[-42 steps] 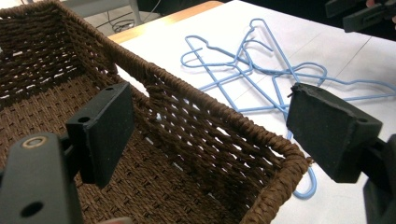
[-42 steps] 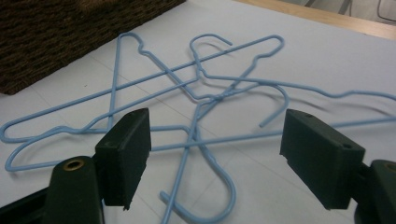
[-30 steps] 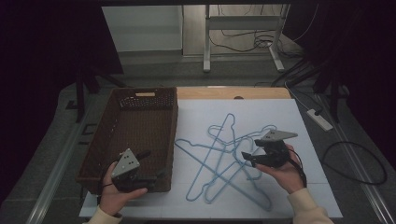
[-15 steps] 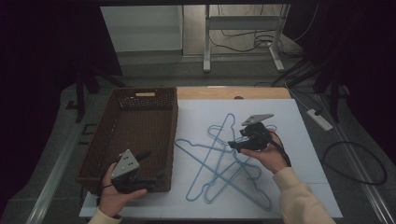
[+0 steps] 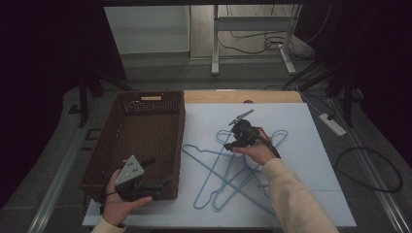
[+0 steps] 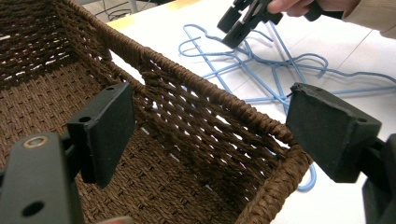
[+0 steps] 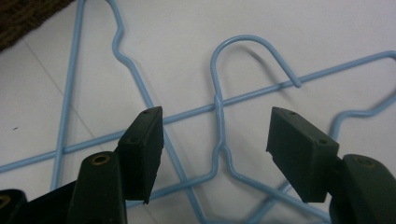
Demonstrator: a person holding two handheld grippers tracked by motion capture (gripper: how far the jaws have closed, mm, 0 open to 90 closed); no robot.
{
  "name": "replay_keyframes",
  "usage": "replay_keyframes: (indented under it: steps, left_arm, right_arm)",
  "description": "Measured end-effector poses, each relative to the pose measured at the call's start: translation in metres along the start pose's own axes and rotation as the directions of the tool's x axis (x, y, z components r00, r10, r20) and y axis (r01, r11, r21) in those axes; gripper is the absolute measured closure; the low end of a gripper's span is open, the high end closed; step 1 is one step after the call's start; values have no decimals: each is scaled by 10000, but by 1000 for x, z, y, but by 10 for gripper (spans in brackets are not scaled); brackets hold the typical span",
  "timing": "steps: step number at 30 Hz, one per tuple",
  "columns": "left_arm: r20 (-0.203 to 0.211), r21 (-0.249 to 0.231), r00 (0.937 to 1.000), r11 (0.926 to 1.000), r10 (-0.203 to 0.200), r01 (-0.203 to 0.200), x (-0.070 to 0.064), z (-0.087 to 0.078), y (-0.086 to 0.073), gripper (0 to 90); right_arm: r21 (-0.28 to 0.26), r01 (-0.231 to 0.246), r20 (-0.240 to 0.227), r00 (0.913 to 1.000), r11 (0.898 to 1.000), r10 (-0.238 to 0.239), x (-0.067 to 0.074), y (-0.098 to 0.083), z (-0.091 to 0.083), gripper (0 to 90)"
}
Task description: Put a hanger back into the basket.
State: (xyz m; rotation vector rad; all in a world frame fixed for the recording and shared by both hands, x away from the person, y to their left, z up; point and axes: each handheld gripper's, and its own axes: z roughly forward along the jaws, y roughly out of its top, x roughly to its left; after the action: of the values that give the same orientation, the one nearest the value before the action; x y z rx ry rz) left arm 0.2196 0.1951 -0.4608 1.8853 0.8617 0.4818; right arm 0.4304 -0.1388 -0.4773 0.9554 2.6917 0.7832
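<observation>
Basket empty, hangers all on table at centre – right gripper part-open, jaws have just been closing, straddling a hanger neck, no grip; left gripper open, empty.

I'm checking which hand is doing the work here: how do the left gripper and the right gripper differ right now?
The left gripper straddles the brown basket's near corner; the right gripper hangs over the blue hangers on the sheet. The left jaws gape wide; the right jaws, just closing, stand narrower around a hanger neck without touching it. Both are open.
</observation>
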Motion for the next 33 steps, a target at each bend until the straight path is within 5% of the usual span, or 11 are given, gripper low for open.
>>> replay_keyframes:
  steps: [11, 20, 26, 33]
  left_arm:
    - [13, 24, 10000, 10000, -2, 2, 0, 1, -1, 165]
    - [23, 52, 10000, 10000, 5, -5, 0, 2, -1, 167]
    - [0, 32, 10000, 10000, -7, 7, 0, 1, -1, 167]
    - [-22, 9, 10000, 10000, -34, 34, 1, 0, -1, 167]
  right_arm:
    - [528, 108, -48, 9999, 9985, -106, -4, 2, 20, 584]
    - [1171, 657, 385, 9968, 9910, -706, 2, 1, 32, 819]
    - [839, 786, 606, 9946, 9934, -838, 5, 1, 26, 857]
    - [-214, 1105, 853, 9904, 9936, -1083, 10, -3, -4, 863]
